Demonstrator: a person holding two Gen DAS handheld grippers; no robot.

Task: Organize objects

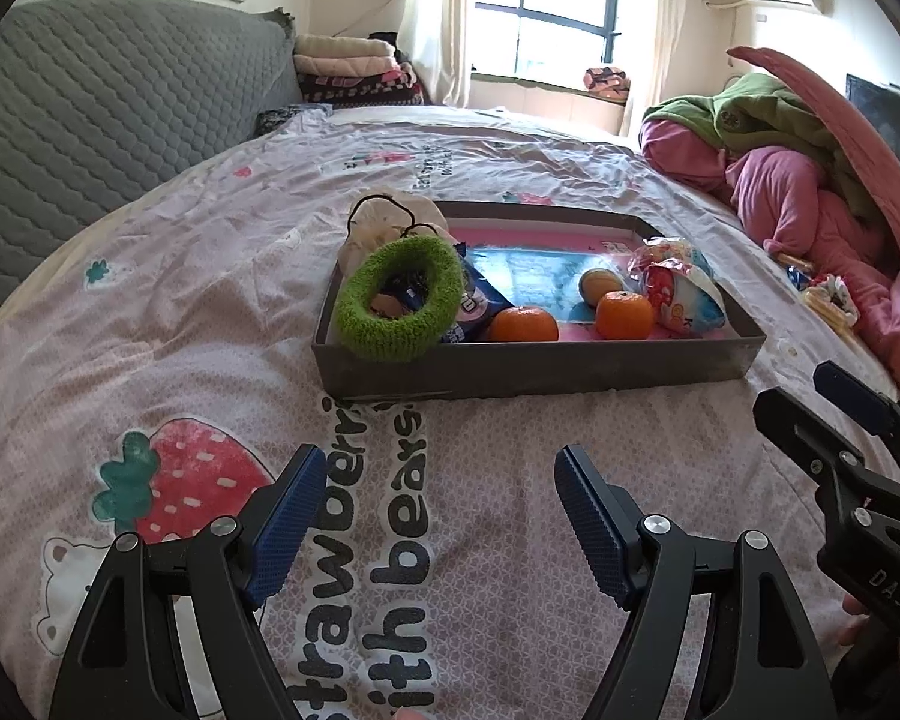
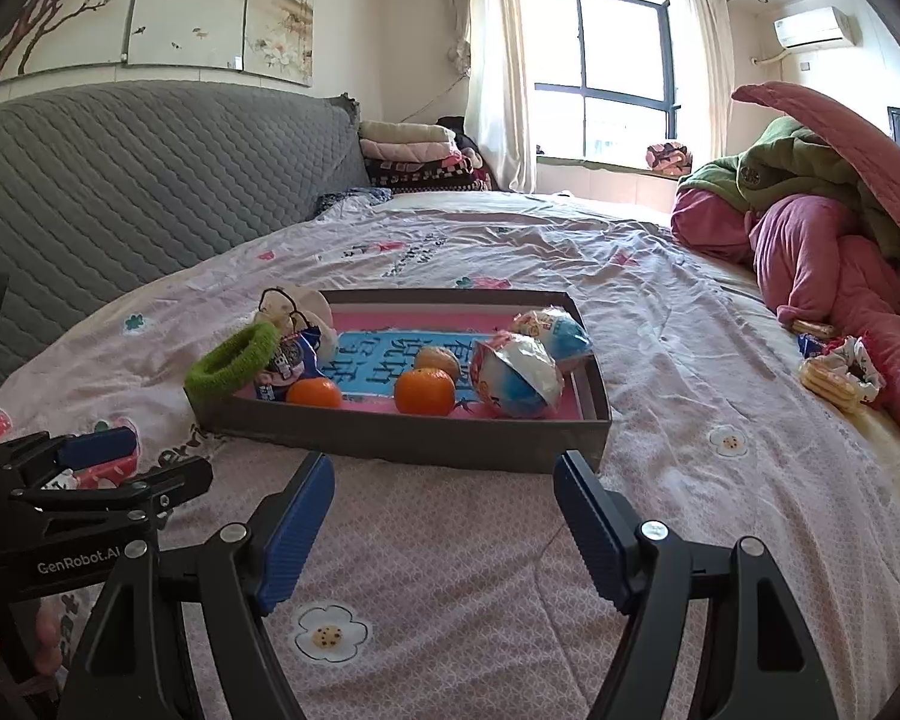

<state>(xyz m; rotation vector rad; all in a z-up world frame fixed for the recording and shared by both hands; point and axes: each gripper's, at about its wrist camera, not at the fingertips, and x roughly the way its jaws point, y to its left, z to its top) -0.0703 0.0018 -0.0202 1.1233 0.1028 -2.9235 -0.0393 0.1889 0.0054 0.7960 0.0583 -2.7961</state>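
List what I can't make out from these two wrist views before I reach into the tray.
- Snack packet: label largely covered by the green ring, both views.
- Cream pouch: lower part hidden behind the ring and tray wall.
- Items by the pink bedding: too small to identify.
- Right gripper: cut off by the left view's edge.

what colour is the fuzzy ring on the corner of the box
Green; the fuzzy ring shows best in the left wrist view.

You are facing a bed (image 2: 660, 312) covered by a pink strawberry-print sheet. A shallow grey tray (image 2: 390, 438) is sitting on it, pink and green bedding (image 2: 810, 240) is lying heaped at the right, and wrapped snacks (image 2: 834, 375) are resting beside that heap.
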